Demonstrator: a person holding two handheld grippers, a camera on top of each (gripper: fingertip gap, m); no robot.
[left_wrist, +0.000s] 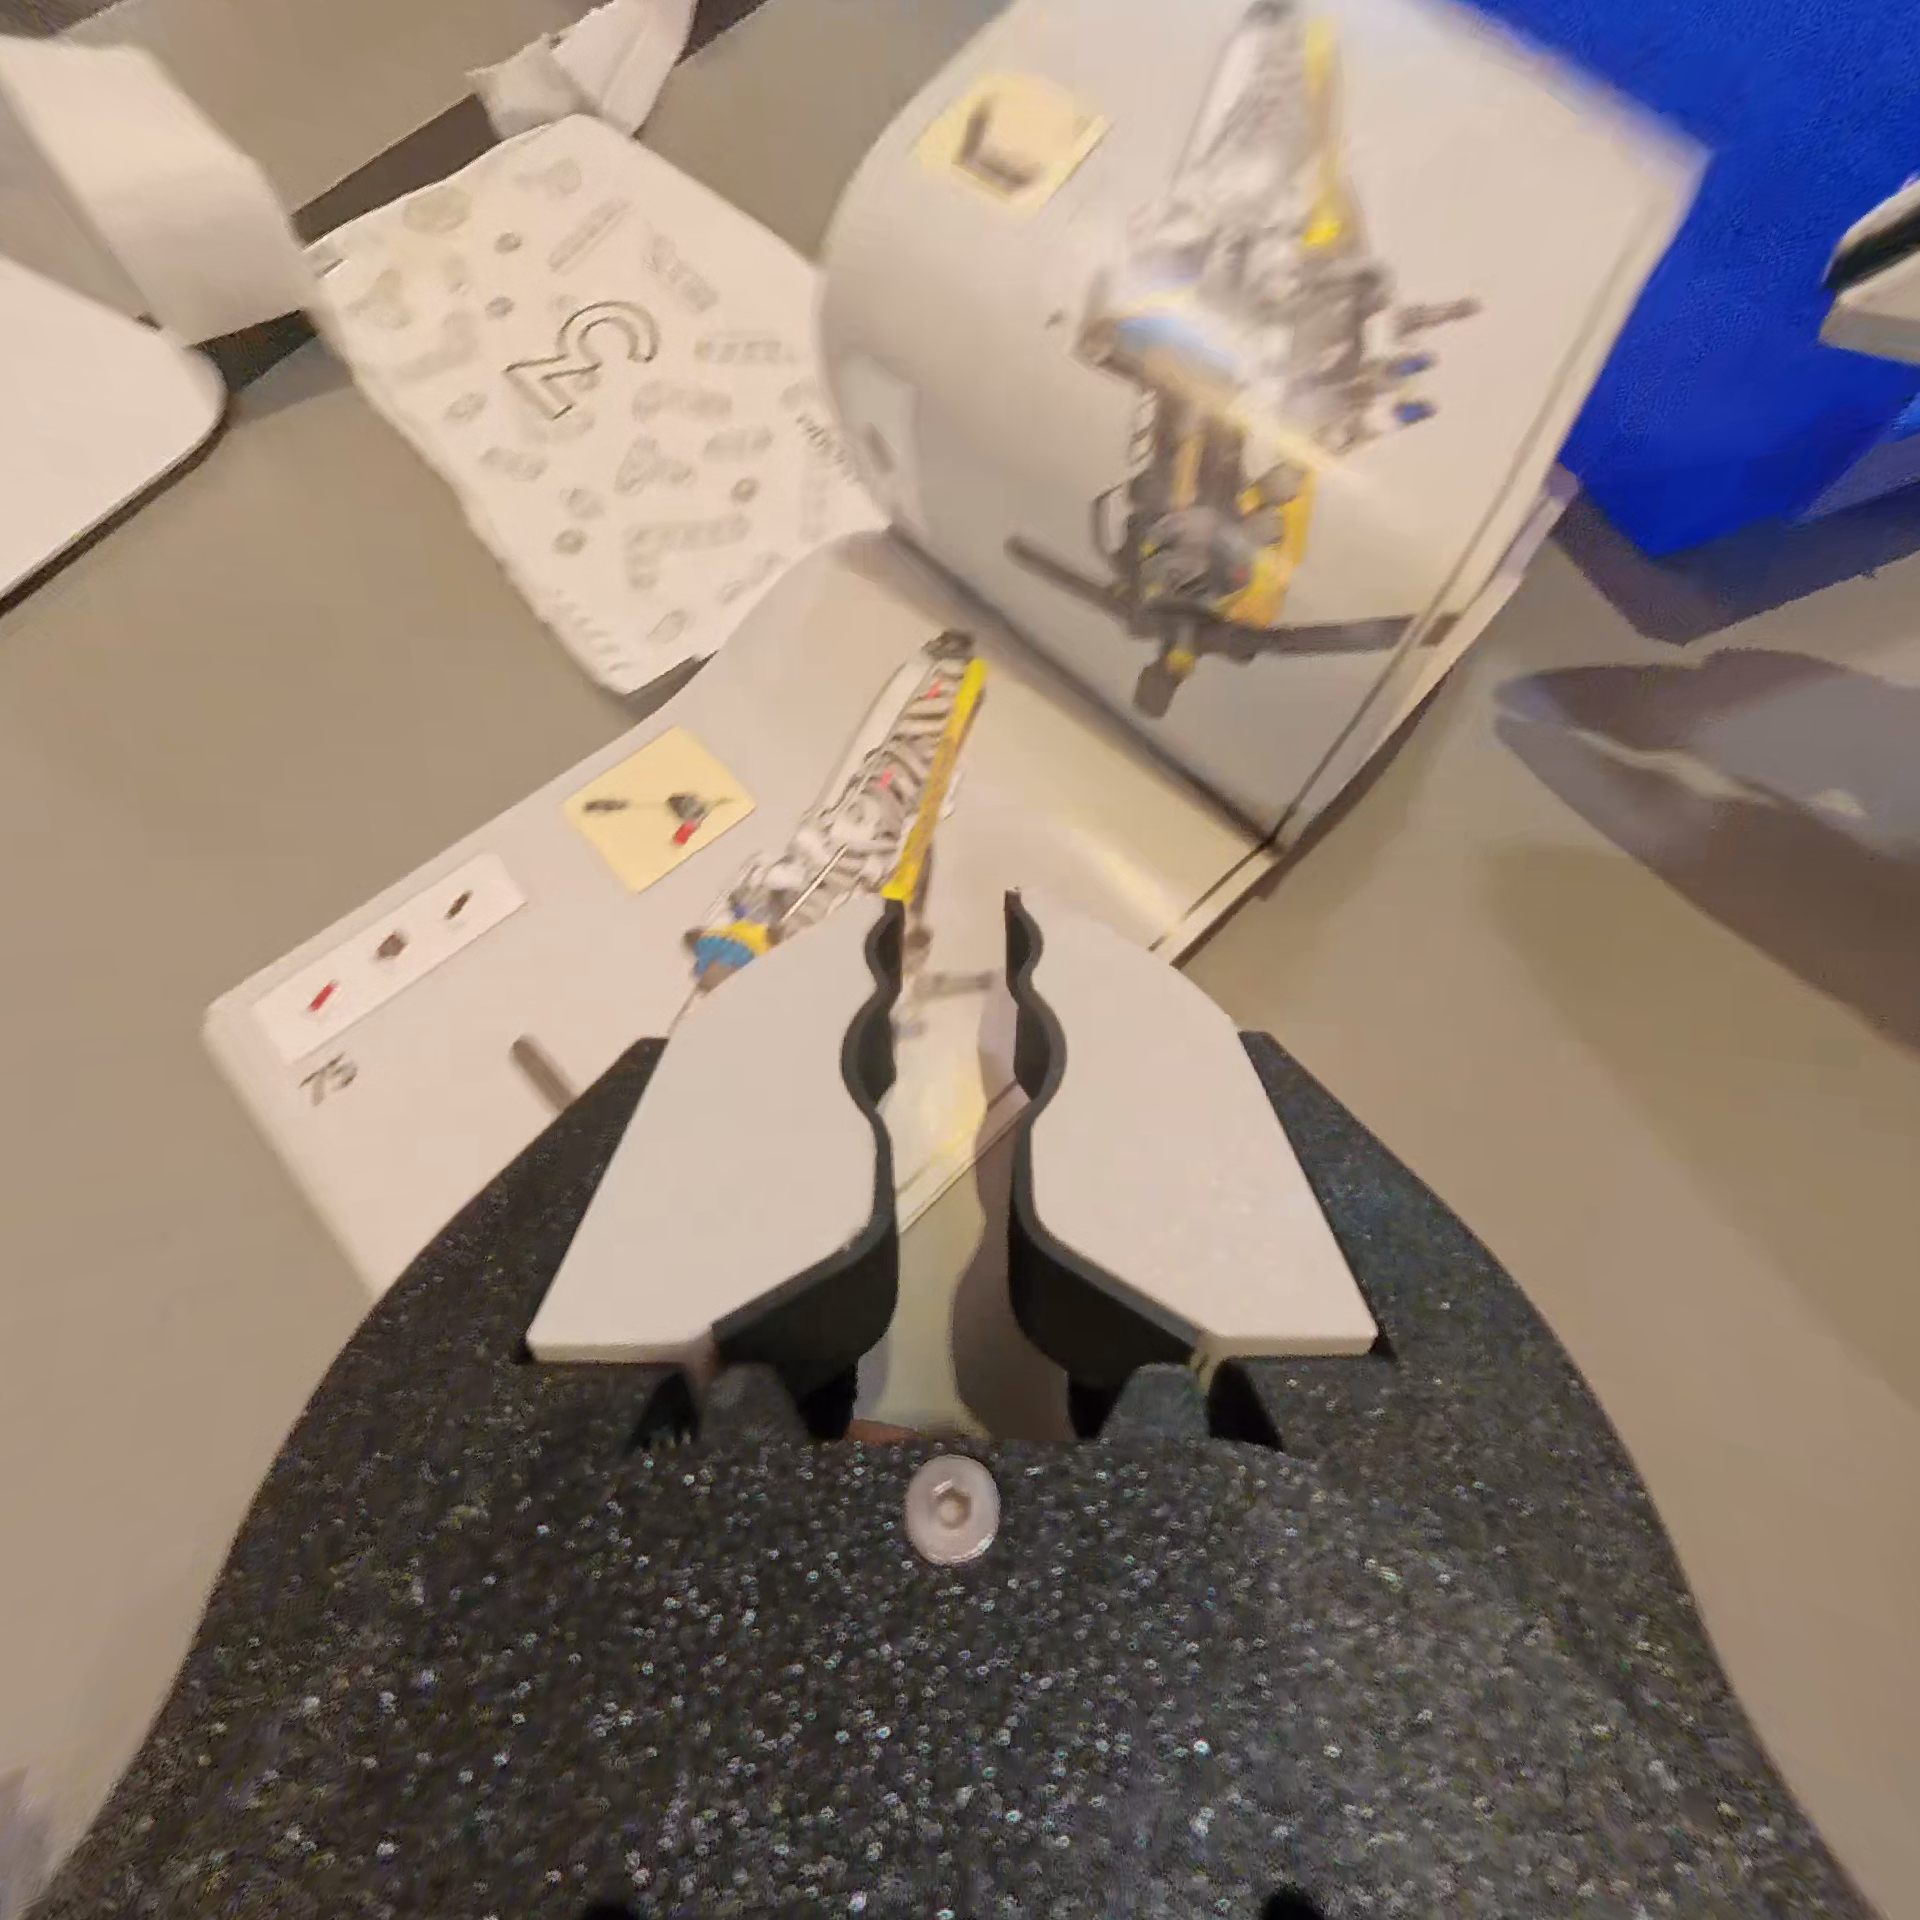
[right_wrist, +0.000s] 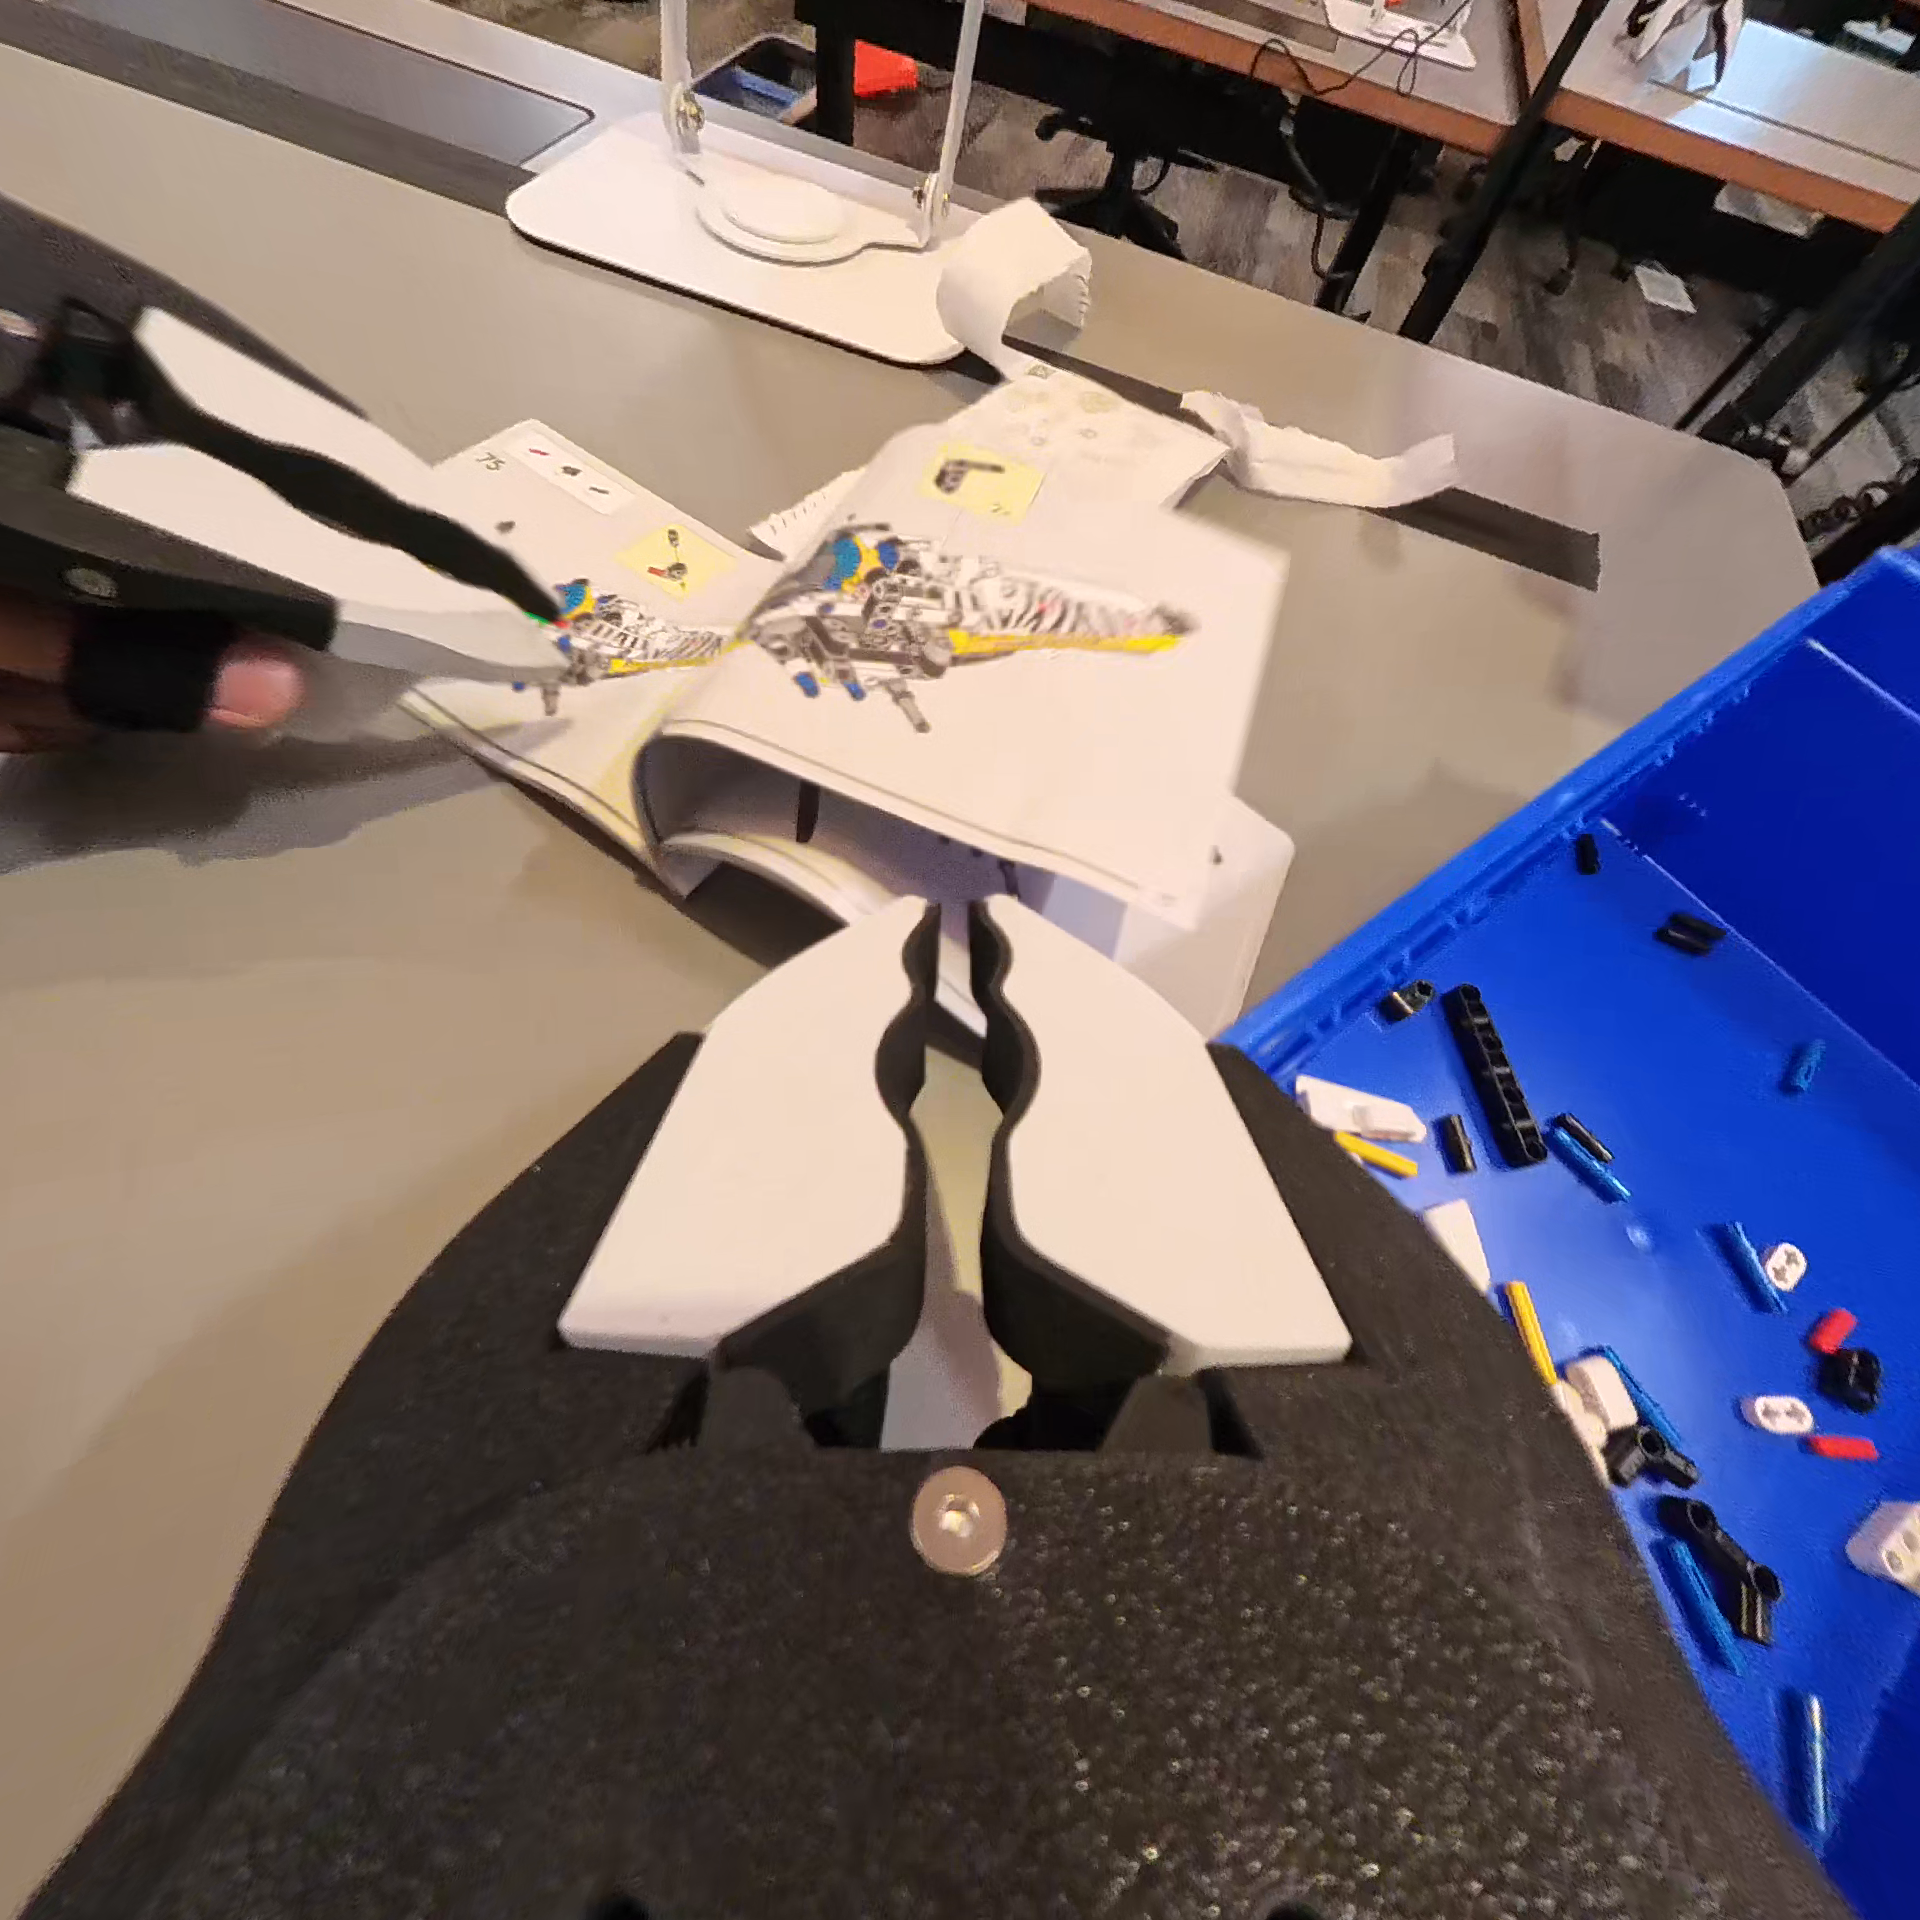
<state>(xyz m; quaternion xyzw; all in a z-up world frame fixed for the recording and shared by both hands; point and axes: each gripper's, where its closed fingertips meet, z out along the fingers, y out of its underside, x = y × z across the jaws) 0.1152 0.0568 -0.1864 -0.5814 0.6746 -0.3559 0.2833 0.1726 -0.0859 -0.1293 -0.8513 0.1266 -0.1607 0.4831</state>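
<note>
An open instruction booklet (right_wrist: 1039, 727) lies on the grey table (right_wrist: 312, 1039). Its right page (right_wrist: 935, 790) curls up off the pages below. My left gripper (left_wrist: 951, 914) is open with nothing between its fingers. It hovers over the booklet's left page (left_wrist: 468, 987). In the right wrist view its tips (right_wrist: 545, 629) sit at the printed model picture on that page, held by a gloved hand (right_wrist: 156, 675). My right gripper (right_wrist: 956, 920) stands at the booklet's near edge, just under the curled page. Its fingers are a narrow slit apart and nothing is pinched between them.
A blue bin (right_wrist: 1714, 935) with several small loose building parts (right_wrist: 1496, 1081) stands at the right; it also shows in the left wrist view (left_wrist: 1766, 312). A printed white paper bag (left_wrist: 582, 416), torn paper strips (right_wrist: 1330, 457) and a white lamp base (right_wrist: 748, 239) lie beyond the booklet. There is about 15 centimetres between the tips of the two grippers.
</note>
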